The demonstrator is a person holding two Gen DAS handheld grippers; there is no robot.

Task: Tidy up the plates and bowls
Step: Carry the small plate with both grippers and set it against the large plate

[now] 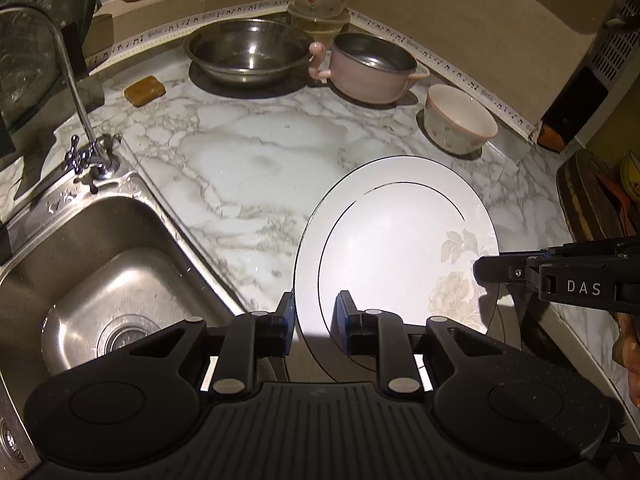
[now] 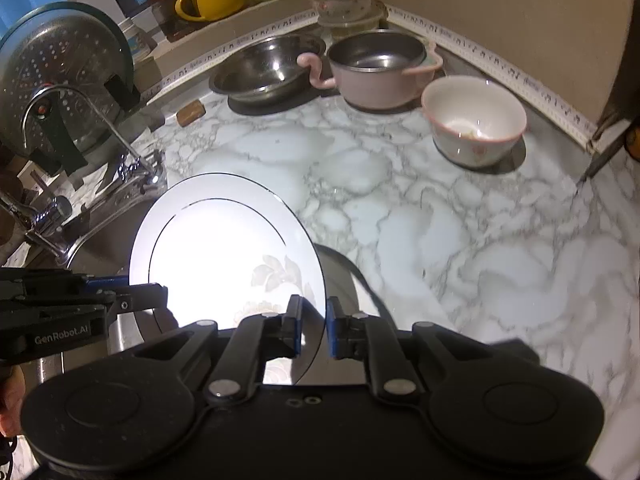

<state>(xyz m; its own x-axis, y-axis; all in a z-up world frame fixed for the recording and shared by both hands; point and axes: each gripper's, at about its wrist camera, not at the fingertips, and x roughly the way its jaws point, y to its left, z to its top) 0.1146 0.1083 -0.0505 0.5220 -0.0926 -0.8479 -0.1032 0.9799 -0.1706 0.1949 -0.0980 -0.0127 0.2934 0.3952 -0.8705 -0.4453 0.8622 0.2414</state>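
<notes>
We hold a white floral plate [image 1: 394,248] above the marble bench [image 1: 240,160], L gripper [image 1: 314,324] & R gripper [image 2: 312,330] jaws both clamped on its rim. Next, probably: set it down level near the bowls.

Both wrist views down onto countertop [image 1: 248,168]
</notes>
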